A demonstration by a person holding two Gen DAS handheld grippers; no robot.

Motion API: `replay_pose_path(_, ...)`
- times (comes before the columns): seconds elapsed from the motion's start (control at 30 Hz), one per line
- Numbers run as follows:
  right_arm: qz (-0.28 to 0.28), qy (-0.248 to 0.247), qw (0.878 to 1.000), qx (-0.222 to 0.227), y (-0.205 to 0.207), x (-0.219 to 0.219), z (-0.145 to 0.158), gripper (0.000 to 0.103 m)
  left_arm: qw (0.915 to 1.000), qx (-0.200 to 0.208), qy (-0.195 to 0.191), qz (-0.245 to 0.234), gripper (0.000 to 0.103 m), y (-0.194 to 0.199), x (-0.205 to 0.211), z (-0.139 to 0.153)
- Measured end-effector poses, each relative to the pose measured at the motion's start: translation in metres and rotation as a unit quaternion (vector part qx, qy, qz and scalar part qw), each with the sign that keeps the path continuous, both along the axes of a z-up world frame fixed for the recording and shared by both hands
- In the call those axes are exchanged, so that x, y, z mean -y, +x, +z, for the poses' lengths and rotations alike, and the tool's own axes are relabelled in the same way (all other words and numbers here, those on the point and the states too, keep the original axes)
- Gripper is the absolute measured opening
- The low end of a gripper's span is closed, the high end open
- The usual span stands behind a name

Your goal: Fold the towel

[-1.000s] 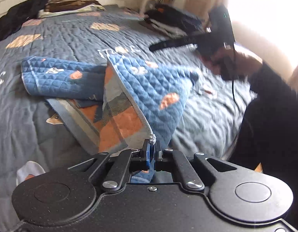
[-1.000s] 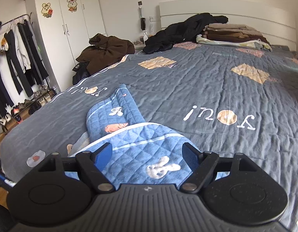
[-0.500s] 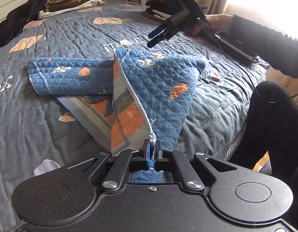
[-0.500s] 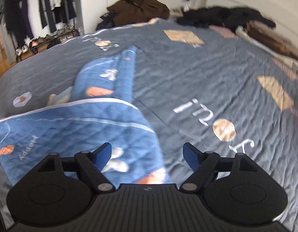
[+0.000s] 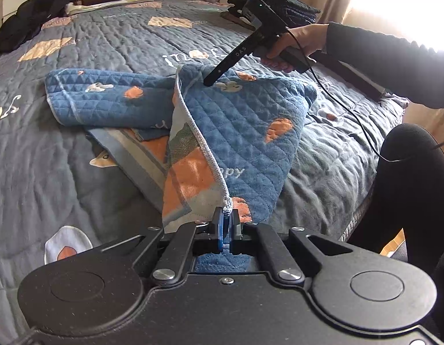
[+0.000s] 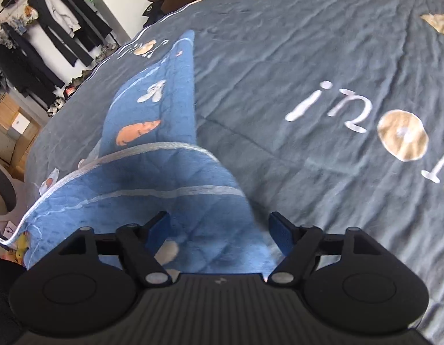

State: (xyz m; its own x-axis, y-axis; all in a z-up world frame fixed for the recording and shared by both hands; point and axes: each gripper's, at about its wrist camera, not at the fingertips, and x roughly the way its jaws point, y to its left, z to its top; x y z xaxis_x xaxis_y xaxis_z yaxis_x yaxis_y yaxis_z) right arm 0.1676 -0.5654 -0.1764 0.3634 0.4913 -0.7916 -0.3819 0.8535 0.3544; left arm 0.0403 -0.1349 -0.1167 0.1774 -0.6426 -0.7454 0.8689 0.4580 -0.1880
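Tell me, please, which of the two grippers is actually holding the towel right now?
The left gripper: it is shut on a lifted corner of the blue towel. The right gripper is open above the towel, holding nothing.

The towel [image 6: 164, 201] runs under the right claw [image 6: 219, 230], its near edge hidden.

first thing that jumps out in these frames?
The blue quilted towel, half-folded on the grey bedspread, with one corner pinched up in the shut left gripper. Next, the right gripper, jaws wide open, angled down over the towel's far corner, held by a hand at right.
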Motion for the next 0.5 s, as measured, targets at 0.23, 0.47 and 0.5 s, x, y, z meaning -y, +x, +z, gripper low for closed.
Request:
replay_pose_path(0.23, 0.005, -0.035, 0.998, 0.057, -0.036, -0.021, 0.031, 0.009, 0.9984, 0.043, 0.015, 0.034, 0.004, 0.007, 0.002, -0.009)
replay_pose_path(0.47, 0.038, -0.052, 0.993, 0.095, -0.083, -0.037, 0.063, 0.009, 0.9949, 0.06, 0.048, 0.065, 0.035, 0.02, 0.005, -0.033)
replay_pose_path(0.5, 0.044, -0.056, 0.992, 0.1, -0.089, -0.04, 0.067, 0.009, 0.9938, 0.071, 0.054, 0.067, 0.046, 0.019, 0.005, -0.035)
